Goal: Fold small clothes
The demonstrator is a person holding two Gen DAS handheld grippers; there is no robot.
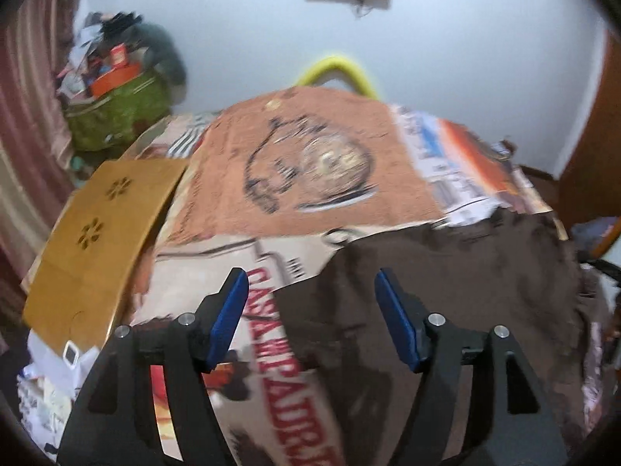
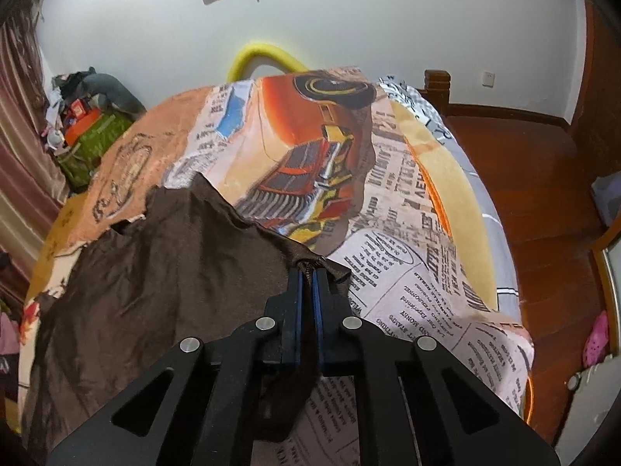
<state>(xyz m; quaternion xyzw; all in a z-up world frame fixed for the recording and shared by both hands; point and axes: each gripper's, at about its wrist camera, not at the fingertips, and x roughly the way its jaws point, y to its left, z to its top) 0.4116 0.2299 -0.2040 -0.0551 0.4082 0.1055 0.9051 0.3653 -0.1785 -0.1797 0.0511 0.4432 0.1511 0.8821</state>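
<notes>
Blue pads of the right gripper (image 2: pixel 308 272) sit together, clamped on a bunched edge of the brown cloth (image 2: pixel 163 264); the fabric runs down between the fingers and spreads away to the left and far side across the printed bedspread (image 2: pixel 407 272). In the left wrist view, the left gripper (image 1: pixel 310 287) has its fingers apart with nothing pinched. Its left finger (image 1: pixel 229 318) hangs over bare bedspread and its right finger (image 1: pixel 399 322) over the cloth, whose left edge crosses the gap between them. The cloth lies mostly to the right of this gripper and stretches toward the far right, so its long axis seems to run near-left to far-right. To grip that edge, the left hand would probably need to drop and close slightly rightward.
</notes>
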